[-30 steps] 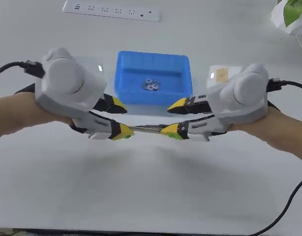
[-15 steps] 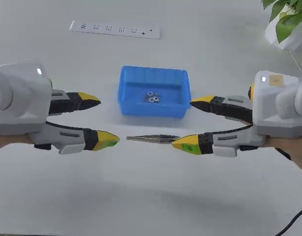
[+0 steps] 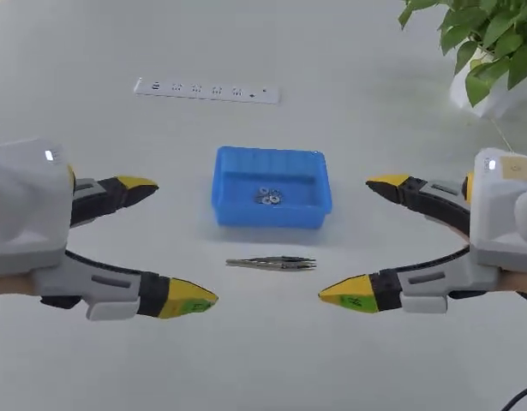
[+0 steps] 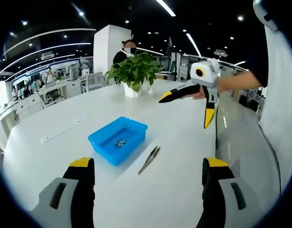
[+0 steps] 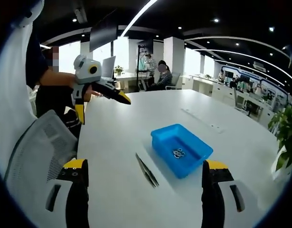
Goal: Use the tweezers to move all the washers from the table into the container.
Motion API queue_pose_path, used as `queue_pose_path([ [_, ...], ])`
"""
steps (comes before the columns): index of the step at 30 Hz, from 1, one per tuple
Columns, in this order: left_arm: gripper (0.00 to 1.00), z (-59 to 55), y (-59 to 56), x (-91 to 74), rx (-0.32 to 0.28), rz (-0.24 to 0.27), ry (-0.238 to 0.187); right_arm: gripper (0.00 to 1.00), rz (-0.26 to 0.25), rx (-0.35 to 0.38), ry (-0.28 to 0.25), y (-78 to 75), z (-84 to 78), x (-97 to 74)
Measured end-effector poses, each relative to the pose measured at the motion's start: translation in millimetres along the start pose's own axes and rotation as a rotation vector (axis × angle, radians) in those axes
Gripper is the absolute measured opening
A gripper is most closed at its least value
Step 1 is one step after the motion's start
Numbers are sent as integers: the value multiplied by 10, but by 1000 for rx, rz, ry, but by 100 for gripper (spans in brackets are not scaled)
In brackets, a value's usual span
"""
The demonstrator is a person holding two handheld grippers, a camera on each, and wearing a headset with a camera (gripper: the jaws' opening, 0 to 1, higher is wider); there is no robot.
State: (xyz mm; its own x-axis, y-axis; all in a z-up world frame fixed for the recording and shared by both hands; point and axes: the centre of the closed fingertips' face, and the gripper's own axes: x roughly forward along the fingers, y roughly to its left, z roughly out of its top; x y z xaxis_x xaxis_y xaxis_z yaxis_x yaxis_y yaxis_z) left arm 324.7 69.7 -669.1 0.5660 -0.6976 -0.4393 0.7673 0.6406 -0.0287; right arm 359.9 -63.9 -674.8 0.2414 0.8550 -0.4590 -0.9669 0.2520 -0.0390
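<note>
Head view: tweezers [image 3: 271,263] apart from right hand-held gripper [image 3: 347,239]

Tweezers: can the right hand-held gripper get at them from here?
Probably yes: the tweezers lie alone on the table near the blue box, and the right hand-held gripper is open, with nothing between them.

A white power strip [image 3: 206,90] lies flat on the far part of the pale surface [image 3: 263,351]. At the far right corner a leafy green plant [image 3: 482,38] stands in a white pot [image 3: 501,87]. A grey mesh chair [image 5: 39,142] is pulled up to the near edge. Two people [image 5: 162,75] sit at a desk further back, beneath long ceiling lights [image 5: 136,16].
</note>
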Motion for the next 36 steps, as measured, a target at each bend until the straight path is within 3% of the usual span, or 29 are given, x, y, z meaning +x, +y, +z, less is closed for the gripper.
queue_pose_path([
  [3, 99, 55, -21, -51, 14, 9, -1, 100, -3, -17, 1, 39, 14, -84],
  [11, 100, 278, -17, -161, 20, 54, -59, 100, -51, -54, 18, 37, 0, -221],
  [15, 100, 343, -80, -158, 25, 44, -64, 100, -70, -59, 12, 33, 28, -265],
  [18, 100, 362, -127, -153, 15, 21, -76, 100, -82, -60, 11, 7, 39, -274],
  [26, 100, 304, -96, -205, -2, 31, -71, 100, -84, -61, 33, -10, 8, -265],
  [36, 100, 275, 8, -260, -30, 65, -82, 100, -84, -64, 32, -49, 71, -226],
])
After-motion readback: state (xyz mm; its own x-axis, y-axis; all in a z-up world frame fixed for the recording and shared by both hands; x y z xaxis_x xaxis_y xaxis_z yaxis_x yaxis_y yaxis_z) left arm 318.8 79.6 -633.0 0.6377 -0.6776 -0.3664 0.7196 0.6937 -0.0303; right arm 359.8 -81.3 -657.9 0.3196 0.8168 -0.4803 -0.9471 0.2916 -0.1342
